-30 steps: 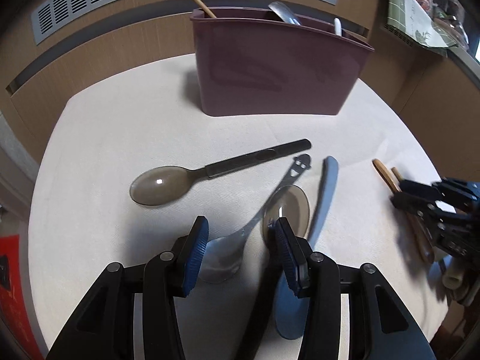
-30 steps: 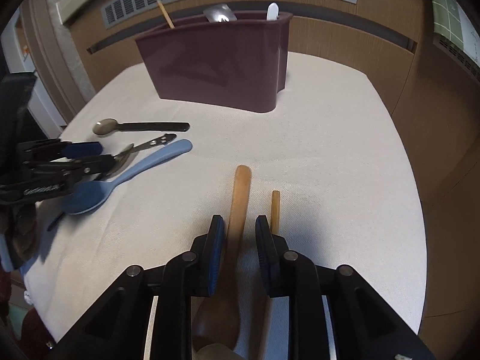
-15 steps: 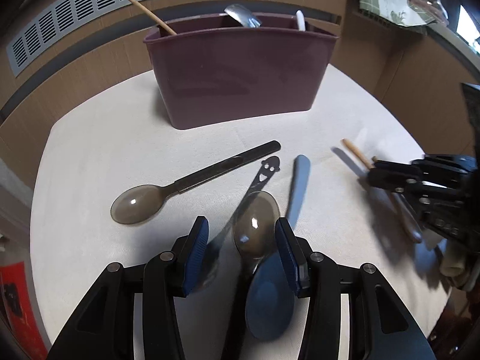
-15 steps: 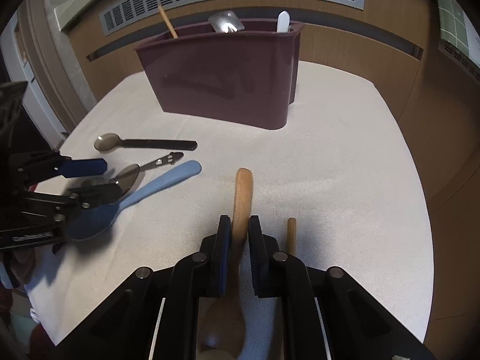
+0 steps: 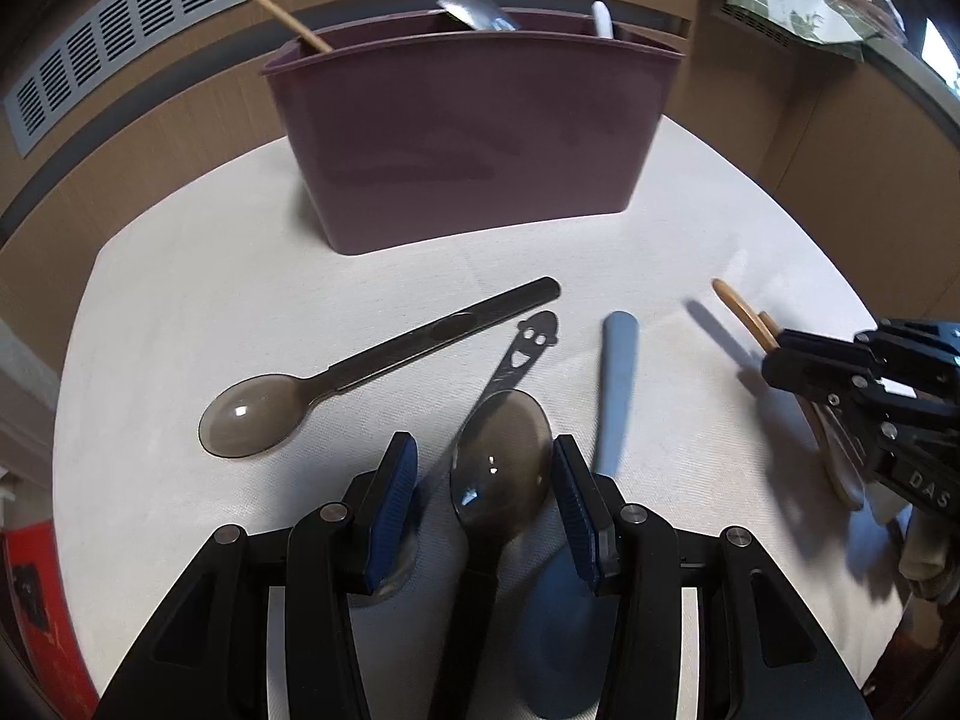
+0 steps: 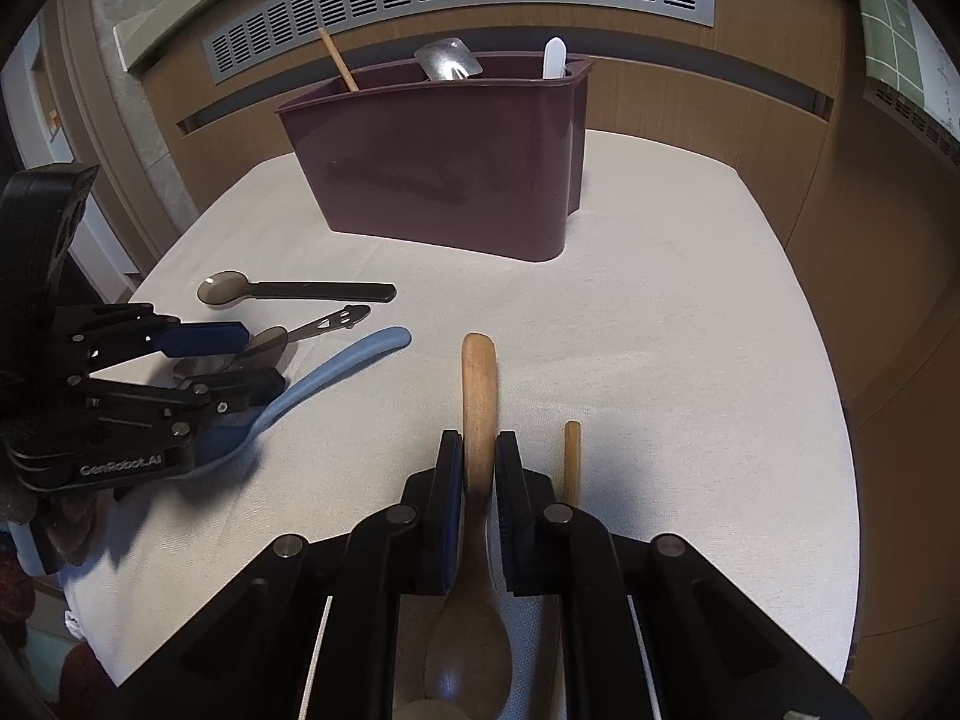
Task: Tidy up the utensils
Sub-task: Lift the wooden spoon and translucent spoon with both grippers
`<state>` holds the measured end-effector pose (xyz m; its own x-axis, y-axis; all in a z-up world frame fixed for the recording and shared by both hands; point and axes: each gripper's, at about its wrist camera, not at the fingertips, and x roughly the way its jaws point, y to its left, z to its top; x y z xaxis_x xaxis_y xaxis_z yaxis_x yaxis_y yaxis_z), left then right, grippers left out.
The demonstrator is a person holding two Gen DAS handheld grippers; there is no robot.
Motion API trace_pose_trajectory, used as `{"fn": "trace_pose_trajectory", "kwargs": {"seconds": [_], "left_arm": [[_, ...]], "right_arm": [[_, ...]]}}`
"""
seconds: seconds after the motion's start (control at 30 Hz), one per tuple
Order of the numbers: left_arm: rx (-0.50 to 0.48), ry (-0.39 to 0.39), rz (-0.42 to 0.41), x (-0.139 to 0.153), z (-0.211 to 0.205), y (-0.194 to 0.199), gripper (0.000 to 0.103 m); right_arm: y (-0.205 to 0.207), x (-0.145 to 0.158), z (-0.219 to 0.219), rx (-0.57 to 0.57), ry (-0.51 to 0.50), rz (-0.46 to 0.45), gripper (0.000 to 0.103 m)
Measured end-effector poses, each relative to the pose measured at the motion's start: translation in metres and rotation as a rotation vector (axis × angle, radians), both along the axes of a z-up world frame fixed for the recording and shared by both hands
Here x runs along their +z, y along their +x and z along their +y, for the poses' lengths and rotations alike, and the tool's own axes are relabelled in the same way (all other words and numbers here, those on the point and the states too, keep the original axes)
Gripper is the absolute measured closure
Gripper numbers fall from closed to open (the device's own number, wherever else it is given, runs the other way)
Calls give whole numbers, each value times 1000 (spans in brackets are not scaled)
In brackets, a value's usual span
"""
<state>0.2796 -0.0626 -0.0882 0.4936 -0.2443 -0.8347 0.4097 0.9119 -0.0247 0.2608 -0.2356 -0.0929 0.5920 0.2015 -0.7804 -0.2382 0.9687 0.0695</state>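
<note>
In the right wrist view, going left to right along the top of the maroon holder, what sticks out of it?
Wooden stick → metal utensil head → white handle, all rising above the rim of the maroon holder.

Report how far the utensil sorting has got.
Done: three utensils already stand in the maroon caddy. In hand: the right gripper has just closed on the wooden spoon; the open left gripper straddles a smoky spoon. Left: blue spoon, metal spoon, another smoky spoon, chopstick.
</note>
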Motion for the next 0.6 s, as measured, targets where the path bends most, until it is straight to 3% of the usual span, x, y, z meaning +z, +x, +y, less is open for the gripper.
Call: {"fn": "trace_pose_trajectory", "kwargs": {"seconds": [0.17, 0.27, 0.37, 0.5, 0.6], "left_arm": [[11, -17, -7, 0, 0, 2, 57], [17, -21, -39, -1, 0, 4, 67], [42, -44, -57, 3, 7, 3, 69], [95, -126, -126, 26, 25, -12, 69], [136, -229, -201, 56, 42, -32, 69]], "right_arm": [[-2, 1, 0, 2, -9, -10, 93], [-3, 2, -1, -4, -3, -16, 93], [-4, 5, -3, -7, 5, -31, 93], [-7, 13, -7, -12, 23, -61, 93], [-10, 21, -11, -24, 49, -87, 93]]}}
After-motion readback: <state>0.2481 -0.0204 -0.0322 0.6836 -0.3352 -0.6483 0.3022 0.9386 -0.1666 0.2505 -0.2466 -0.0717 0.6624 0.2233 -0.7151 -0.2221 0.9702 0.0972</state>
